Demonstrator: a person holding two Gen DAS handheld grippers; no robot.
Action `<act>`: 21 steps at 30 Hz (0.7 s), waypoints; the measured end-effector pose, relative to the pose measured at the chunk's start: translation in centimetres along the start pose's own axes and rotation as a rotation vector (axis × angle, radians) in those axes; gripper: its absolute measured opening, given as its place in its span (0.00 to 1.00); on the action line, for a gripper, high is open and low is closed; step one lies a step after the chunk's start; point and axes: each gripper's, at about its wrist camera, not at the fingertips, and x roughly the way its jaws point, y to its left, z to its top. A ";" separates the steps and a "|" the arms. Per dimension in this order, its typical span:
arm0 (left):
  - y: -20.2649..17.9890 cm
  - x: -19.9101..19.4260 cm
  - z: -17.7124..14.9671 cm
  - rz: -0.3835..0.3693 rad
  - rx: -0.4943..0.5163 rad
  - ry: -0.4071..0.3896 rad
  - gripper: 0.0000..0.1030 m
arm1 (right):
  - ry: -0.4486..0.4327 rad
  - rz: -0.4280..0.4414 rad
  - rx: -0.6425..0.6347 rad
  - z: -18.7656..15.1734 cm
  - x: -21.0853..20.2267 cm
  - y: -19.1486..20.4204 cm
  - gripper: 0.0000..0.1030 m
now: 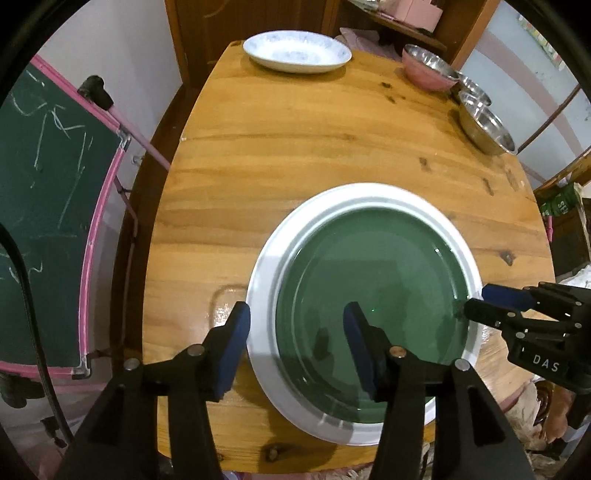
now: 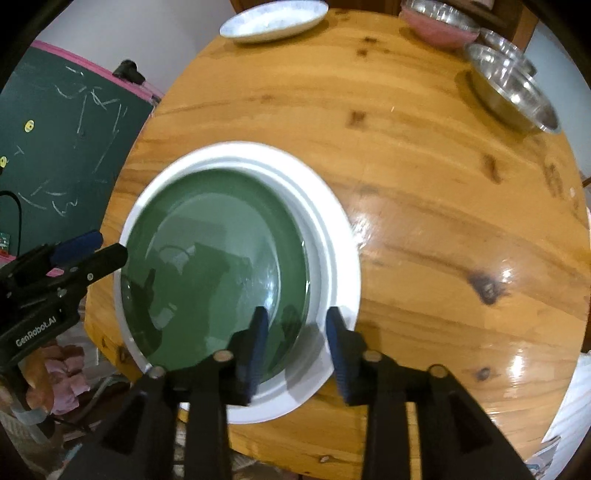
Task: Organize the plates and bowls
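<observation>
Release seemed the step: green plate [image 1: 373, 295] sat nested in white plate [image 1: 262, 295]; left gripper [image 1: 295, 354] and right gripper [image 2: 295, 354] stood open, holding nothing. Next, probably bowls [image 1: 484, 125].

Left wrist view: green plate [image 1: 373, 295] partly masked by one finger of the left gripper [image 1: 295, 354]. Smaller steel bowl [image 1: 474, 90] largely hidden behind the larger steel bowl [image 1: 485, 127]. Right wrist view: patterned dish [image 2: 273, 20] and pink bowl [image 2: 439, 22] cropped at the top edge; motion blur, pattern possibly floral.
</observation>
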 end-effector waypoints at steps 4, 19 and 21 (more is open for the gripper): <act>-0.3 -1.0 0.4 0.002 0.009 -0.022 0.50 | -0.033 -0.015 -0.007 0.2 -1.5 -0.3 0.33; -1.4 -12.8 10.1 0.073 0.053 -0.308 0.64 | -0.226 -0.103 -0.047 5.0 -12.5 -2.4 0.33; -1.5 -14.6 12.1 0.091 0.047 -0.358 0.66 | -0.270 -0.129 -0.045 6.5 -14.6 -2.9 0.33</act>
